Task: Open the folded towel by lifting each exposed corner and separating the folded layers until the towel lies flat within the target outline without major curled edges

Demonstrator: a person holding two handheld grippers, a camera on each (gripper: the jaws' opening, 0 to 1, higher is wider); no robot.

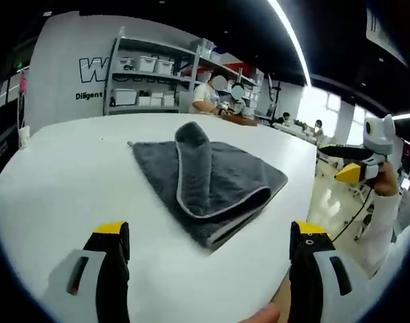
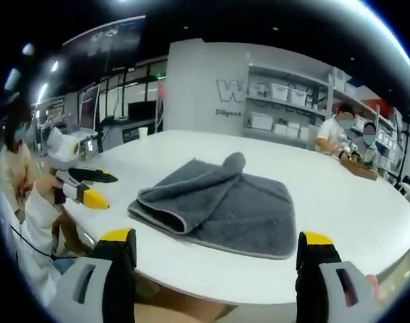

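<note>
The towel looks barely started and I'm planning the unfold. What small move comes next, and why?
Probably bring the left tool, jaws open, down to the rolled fold edge of the grey towel nearest it: the folded layer lies doubled over the lower one, and both tools hang clear of the white table.

The back wall (image 1: 70, 67) bears large cut-off letters "W" and smaller "Diligent", both partly hidden.

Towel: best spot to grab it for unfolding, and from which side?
Grip the towel by the rolled-over top layer's looped edge, probably coming in low from the near table edge. That fold stands raised off the bottom layer, so the jaws could pinch it alone.
</note>
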